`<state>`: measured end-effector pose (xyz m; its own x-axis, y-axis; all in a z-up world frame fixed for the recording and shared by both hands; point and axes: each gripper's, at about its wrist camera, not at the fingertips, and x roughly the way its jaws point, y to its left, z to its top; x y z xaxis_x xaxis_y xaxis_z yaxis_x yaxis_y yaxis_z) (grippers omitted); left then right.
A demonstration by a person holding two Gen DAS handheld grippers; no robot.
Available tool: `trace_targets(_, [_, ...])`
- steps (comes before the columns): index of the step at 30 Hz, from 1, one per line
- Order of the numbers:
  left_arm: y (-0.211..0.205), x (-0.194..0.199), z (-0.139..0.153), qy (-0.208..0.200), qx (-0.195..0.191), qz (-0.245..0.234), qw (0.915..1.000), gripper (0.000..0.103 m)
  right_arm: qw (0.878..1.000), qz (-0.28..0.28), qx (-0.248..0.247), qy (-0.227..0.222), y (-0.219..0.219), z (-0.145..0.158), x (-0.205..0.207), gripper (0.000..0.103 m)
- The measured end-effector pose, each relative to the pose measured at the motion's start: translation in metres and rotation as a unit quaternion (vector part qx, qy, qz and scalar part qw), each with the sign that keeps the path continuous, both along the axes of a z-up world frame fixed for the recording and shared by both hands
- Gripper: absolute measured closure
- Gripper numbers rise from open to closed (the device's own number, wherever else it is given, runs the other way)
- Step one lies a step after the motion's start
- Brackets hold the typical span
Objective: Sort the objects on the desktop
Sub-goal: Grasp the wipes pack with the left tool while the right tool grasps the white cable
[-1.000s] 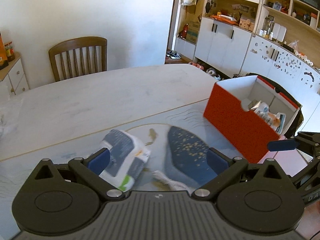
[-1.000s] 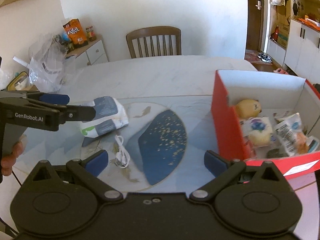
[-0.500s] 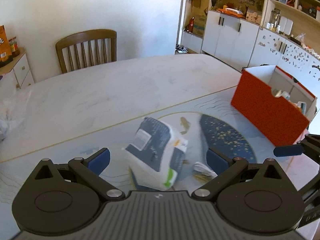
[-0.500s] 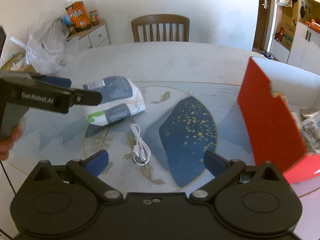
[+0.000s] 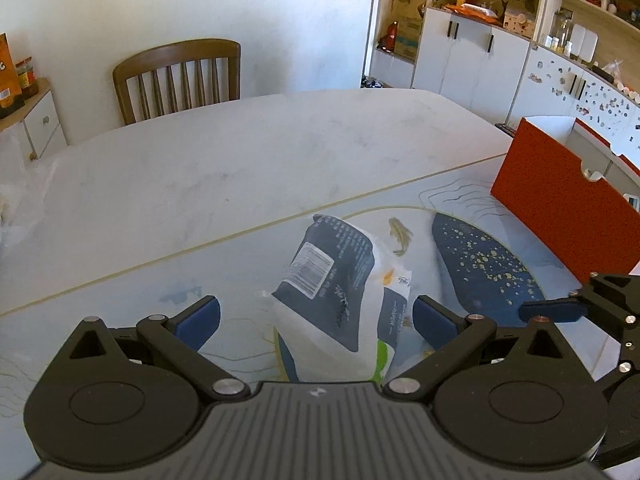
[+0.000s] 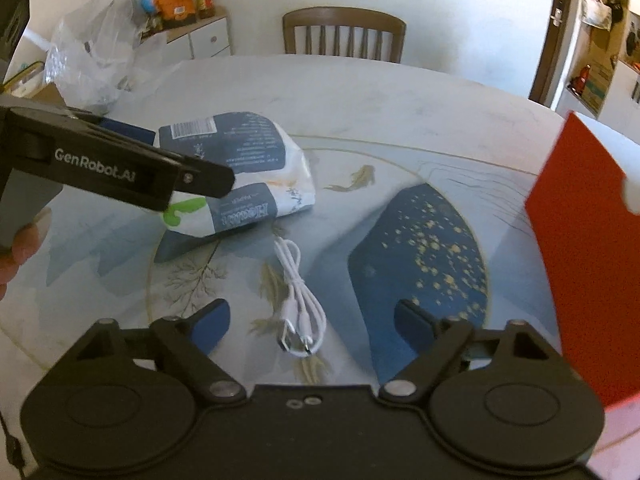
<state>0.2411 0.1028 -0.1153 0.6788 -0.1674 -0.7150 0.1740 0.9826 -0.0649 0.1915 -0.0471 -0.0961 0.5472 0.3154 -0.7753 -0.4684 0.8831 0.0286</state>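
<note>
White walls stood behind a big pale table (image 5: 248, 152), and a wooden chair (image 5: 180, 76) was pushed in at its far side. On the table lay a mat (image 6: 420, 240) with fish and a dark blue patch painted on it. That mat is the landmark. A red box (image 5: 560, 200) stood upright at the mat's right edge. A tissue pack (image 6: 240, 172), white and dark blue, lay on the mat's left part. A white cable (image 6: 298, 300), coiled up, lay on the mat just in front of the pack.

The left gripper (image 5: 316, 318) was over the mat's left part. Its jaws were wide apart, one on each side of the pack, and the pads did not touch it. A hand (image 6: 16, 248) held this gripper.

The right gripper (image 6: 312, 324) was over the mat's near edge. Its jaws had just been closing a little but were well apart. The cable's near end sat between them, not pinched.
</note>
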Motion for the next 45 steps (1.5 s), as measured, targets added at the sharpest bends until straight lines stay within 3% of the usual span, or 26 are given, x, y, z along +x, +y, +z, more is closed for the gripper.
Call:
trace_targets(3, [0.001, 0.002, -0.003, 0.001, -0.004, 0.001, 1.0000, 0.000, 1.000, 0.008, -0.003, -0.004, 0.006, -0.002, 0.005, 0.019])
trace_targets(7, [0.000, 0.004, -0.006, 0.004, -0.011, -0.002, 0.9999, 0.001, 1.000, 0.012, -0.002, 0.005, 0.011, -0.005, 0.011, 0.033])
trace_targets(10, [0.000, 0.005, -0.008, 0.008, -0.015, -0.003, 0.9998, 0.001, 1.000, 0.012, -0.002, 0.001, 0.012, -0.007, 0.012, 0.035])
trace_targets(13, [-0.002, 0.007, -0.010, 0.012, -0.016, -0.007, 0.9998, 0.007, 1.000, 0.011, -0.004, -0.004, 0.014, -0.006, 0.014, 0.041])
trace_targets(21, [-0.006, 0.011, -0.015, 0.031, -0.019, -0.007, 0.9993, 0.040, 1.000, 0.015, 0.001, -0.012, 0.017, -0.006, 0.014, 0.060])
trace_targets(31, [-0.010, 0.009, -0.016, 0.045, -0.019, -0.006, 0.9988, 0.062, 1.000, 0.009, -0.003, -0.013, 0.013, -0.003, 0.016, 0.091])
trace_targets(45, [-0.019, -0.005, -0.005, 0.070, -0.074, -0.002, 0.9949, 0.077, 0.999, -0.031, 0.021, -0.024, -0.020, 0.011, 0.002, 0.093])
